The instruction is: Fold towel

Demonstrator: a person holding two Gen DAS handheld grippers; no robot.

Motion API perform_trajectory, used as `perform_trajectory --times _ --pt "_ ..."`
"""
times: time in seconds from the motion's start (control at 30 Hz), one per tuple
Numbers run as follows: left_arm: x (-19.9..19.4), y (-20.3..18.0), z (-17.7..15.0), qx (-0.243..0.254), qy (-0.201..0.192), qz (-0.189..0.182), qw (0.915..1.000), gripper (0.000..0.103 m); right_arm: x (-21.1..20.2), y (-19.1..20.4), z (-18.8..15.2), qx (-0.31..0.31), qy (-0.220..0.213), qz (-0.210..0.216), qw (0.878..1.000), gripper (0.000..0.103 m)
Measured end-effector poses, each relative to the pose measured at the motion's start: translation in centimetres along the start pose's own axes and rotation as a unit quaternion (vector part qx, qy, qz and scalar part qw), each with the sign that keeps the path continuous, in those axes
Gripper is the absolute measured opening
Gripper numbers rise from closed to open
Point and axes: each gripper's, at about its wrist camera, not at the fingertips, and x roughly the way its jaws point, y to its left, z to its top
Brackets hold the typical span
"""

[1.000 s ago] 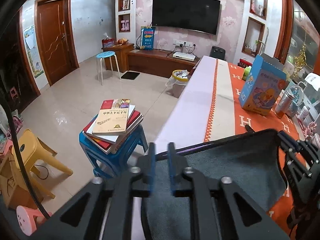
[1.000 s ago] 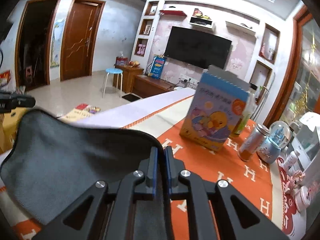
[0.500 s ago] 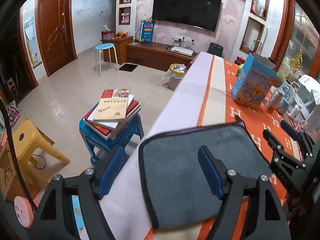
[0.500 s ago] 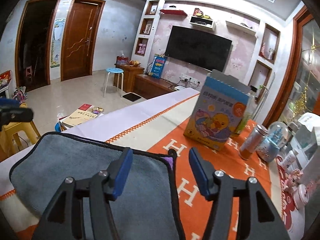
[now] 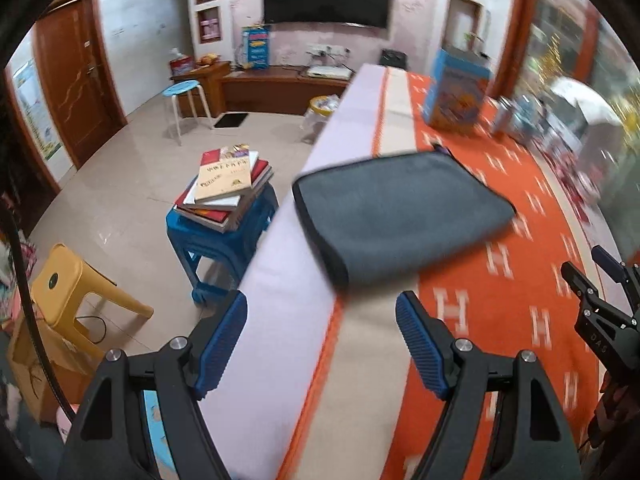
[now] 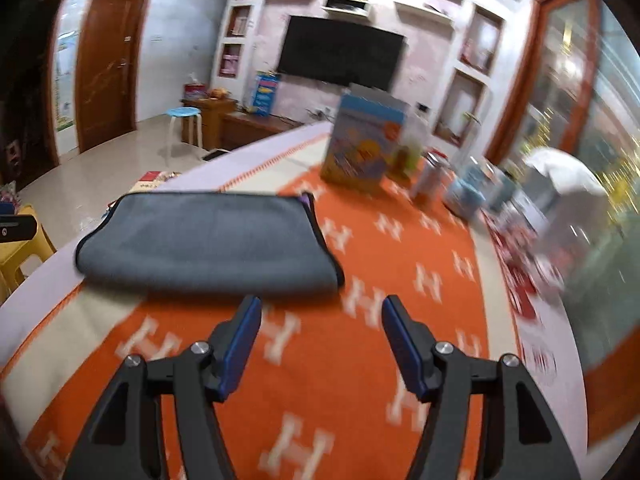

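A grey towel (image 5: 396, 208) with dark edging lies folded flat on the orange tablecloth (image 5: 520, 320); it also shows in the right wrist view (image 6: 208, 240). My left gripper (image 5: 322, 344) is open and empty, pulled back short of the towel's near edge. My right gripper (image 6: 320, 340) is open and empty, also just short of the towel. The right gripper shows at the right edge of the left wrist view (image 5: 600, 292).
A blue cardboard box (image 6: 364, 140), a metal can (image 6: 430, 176) and several small items stand at the table's far and right side. Left of the table are a blue stool with stacked books (image 5: 228, 184) and a yellow stool (image 5: 72, 284).
Both grippers were shut on the towel's edge, then opened and let it go. Both have since pulled back towards me, leaving the towel folded on the table.
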Motion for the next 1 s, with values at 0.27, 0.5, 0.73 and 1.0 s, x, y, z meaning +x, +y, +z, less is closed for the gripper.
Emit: perform_trajectory --times 0.27,0.5,0.73,1.0 --pt "-5.0 -1.5 -3.6 0.077 0.003 -0.036 0.9964 0.076 -8.1 0.6 -5.8 0.034 0.035 -0.024 0.999 0.068" --pt "-7.5 -3.4 -4.4 0.102 -0.006 -0.070 0.9923 0.076 -13.6 -0.6 -9.2 0.095 0.039 -0.069 0.992 0.069" --pt "-9.4 -6.1 -4.4 0.129 -0.020 -0.103 0.9861 0.081 -18.2 -3.4 -10.8 0.150 0.033 -0.117 0.981 0.074" --pt "-10.9 -9.4 -3.8 0.148 -0.027 -0.137 0.9791 0.090 -22.1 -6.6 -11.8 0.203 0.034 -0.150 0.967 0.076"
